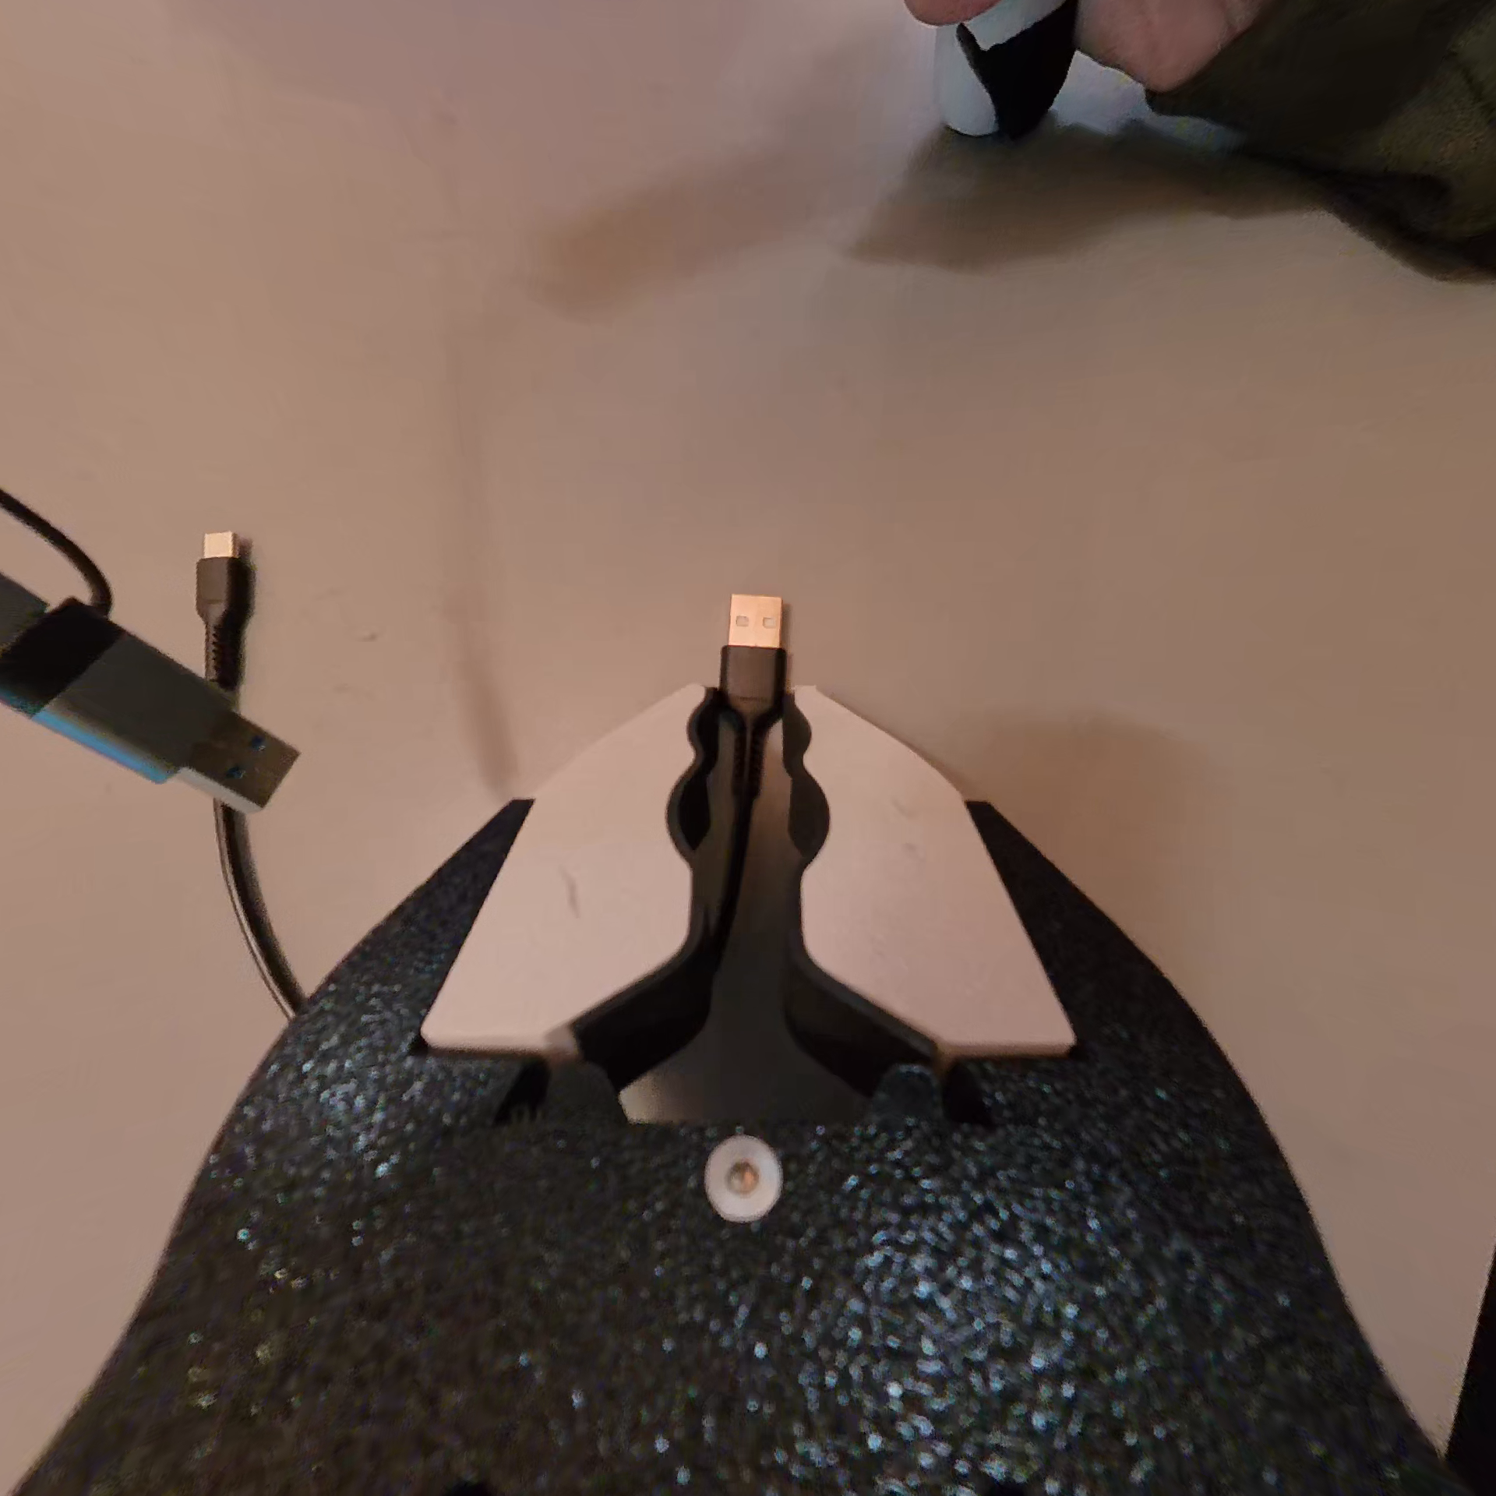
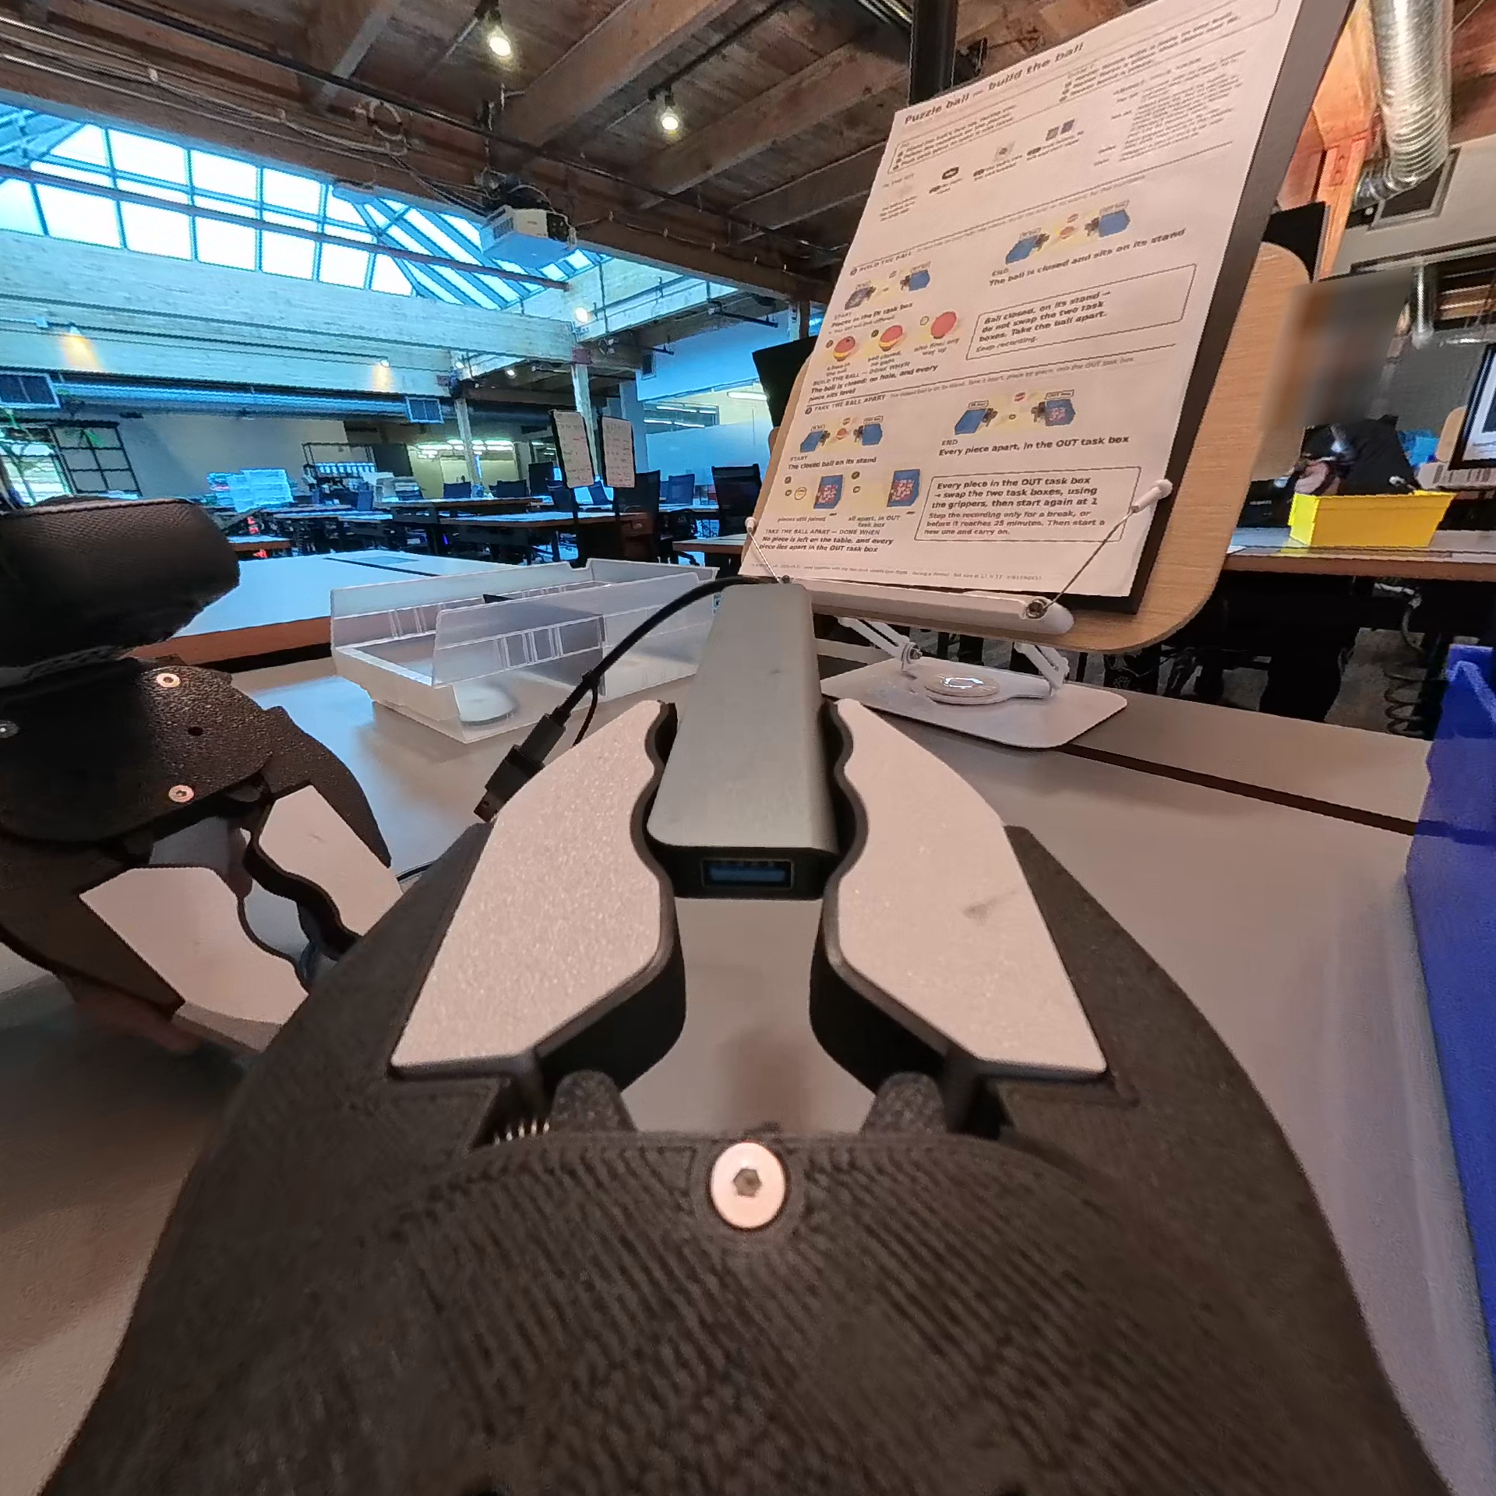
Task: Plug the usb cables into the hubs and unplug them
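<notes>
My left gripper [image 1: 749, 700] points down at the table and is shut on a black USB-A cable [image 1: 745, 777]. Its metal plug [image 1: 755, 622] sticks out past the fingertips, just above the tabletop. The cable's USB-C end [image 1: 220, 567] lies on the table to the left. A grey block with a blue-tongued USB-A plug [image 1: 154, 712] hangs in at the left edge. My right gripper [image 2: 749, 716] is shut on a grey hub [image 2: 749, 728], whose blue port [image 2: 746, 874] faces the camera. The hub's own black lead ends in a plug [image 2: 518, 769] that hangs free.
A hand in a green sleeve [image 1: 1336, 121] and a black-and-white fingertip [image 1: 1004, 73] are at the top right. Behind the hub stand clear plastic bins [image 2: 486, 648] and a document stand [image 2: 1012, 324]. A blue bin [image 2: 1457, 890] is close on the right. The left gripper's fingers [image 2: 174, 931] show at left. Some 15 cm of space lies between my two pairs of fingers.
</notes>
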A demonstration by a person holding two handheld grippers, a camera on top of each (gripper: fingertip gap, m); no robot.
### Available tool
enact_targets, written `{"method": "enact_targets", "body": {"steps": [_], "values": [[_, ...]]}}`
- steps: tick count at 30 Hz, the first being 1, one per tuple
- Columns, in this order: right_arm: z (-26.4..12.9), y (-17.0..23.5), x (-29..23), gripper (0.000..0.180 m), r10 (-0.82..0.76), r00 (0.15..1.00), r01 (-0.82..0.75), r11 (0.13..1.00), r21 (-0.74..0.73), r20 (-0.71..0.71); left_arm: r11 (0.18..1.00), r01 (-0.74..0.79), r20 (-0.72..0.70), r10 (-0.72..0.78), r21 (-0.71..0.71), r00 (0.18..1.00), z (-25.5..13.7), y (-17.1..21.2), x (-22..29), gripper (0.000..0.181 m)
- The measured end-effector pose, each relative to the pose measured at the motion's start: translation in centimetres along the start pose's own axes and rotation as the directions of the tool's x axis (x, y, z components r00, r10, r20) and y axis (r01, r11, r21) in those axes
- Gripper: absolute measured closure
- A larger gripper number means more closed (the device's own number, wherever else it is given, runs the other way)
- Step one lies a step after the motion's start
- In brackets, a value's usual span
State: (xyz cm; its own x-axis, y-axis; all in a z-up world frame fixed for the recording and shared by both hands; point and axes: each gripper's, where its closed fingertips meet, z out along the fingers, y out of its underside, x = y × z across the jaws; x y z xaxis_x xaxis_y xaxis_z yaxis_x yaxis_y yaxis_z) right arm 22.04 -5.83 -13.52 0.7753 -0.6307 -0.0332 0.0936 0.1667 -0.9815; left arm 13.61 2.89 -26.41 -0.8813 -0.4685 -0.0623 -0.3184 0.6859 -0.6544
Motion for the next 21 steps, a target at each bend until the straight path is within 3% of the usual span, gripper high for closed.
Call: {"method": "enact_targets", "body": {"steps": [1,7,10,15,21], "values": [[0.0,0.0,0.0,0.145,-0.003,1.000,0.003,1.000,0.001,-0.002,1.000,-0.002,0.011,0.002,0.003,1.000,0.0,-0.1,0.0,0.167],[0.0,0.0,0.1,0.145,-0.009,1.000,0.009,1.000,0.005,-0.013,0.975,0.221,0.043,-0.220,-0.029,0.975,0.1,-0.2,-0.1,0.168],[0.0,-0.1,0.1,0.145,-0.009,1.000,0.009,1.000,0.007,-0.008,0.961,0.276,0.059,-0.275,-0.016,0.960,-1.1,-2.0,-0.4,0.168],[0.0,0.0,-0.1,0.145,-0.016,1.000,0.016,1.000,0.005,0.001,0.966,0.258,0.132,-0.259,0.020,0.957,-4.5,-7.3,-2.0,0.167],[0.0,-0.1,-0.3,0.145,-0.028,1.000,0.028,1.000,0.010,0.007,0.965,0.258,0.127,-0.261,0.042,0.957,-5.4,-10.7,-3.0,0.167]]}}
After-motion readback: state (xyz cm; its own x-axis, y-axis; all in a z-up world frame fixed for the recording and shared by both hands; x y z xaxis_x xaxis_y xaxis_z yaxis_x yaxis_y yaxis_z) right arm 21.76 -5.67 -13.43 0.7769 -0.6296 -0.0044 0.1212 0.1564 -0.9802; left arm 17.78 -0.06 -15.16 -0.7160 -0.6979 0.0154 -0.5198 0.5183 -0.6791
